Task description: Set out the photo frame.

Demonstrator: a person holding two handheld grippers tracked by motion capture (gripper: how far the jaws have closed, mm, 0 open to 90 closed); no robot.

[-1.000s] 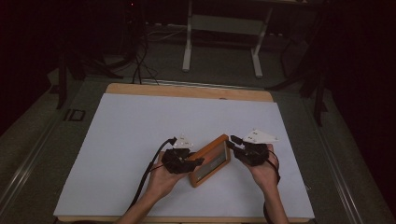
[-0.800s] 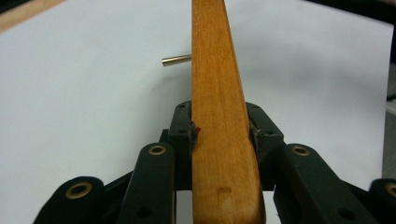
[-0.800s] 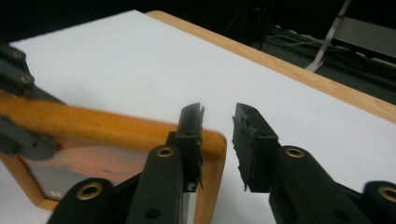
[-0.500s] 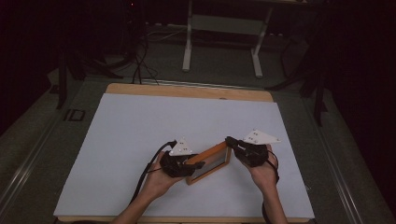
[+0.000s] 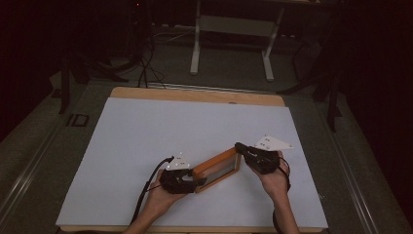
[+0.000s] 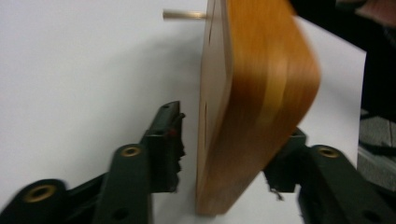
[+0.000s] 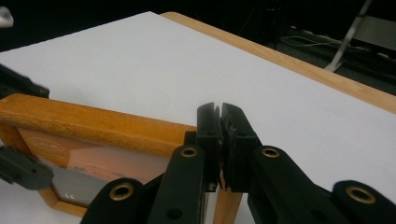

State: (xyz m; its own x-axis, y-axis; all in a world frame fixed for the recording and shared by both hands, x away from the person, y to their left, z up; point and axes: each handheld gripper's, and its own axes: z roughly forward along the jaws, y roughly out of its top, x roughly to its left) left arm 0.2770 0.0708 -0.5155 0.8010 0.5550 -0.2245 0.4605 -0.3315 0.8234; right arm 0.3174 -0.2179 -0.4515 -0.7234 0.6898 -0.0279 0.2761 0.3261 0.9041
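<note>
While the white sheet-covered wooden table (image 5: 146,141) carries it near the front edge, the orange-brown wooden picture frame (image 5: 217,169) spans between both grippers. The left gripper (image 6: 224,149) stands parted, its jaws either side of the frame's edge with a gap at one pad; the right gripper (image 7: 221,140) is pressed closed on the frame's far corner

Dim room with black edges all around, white tabletop (image 5: 146,146) the brightest part, soft grainy high view, wooden frame (image 6: 261,107) smeared and blurry up close, small soft shadow beside it, near tongs slightly fuzzy
</note>
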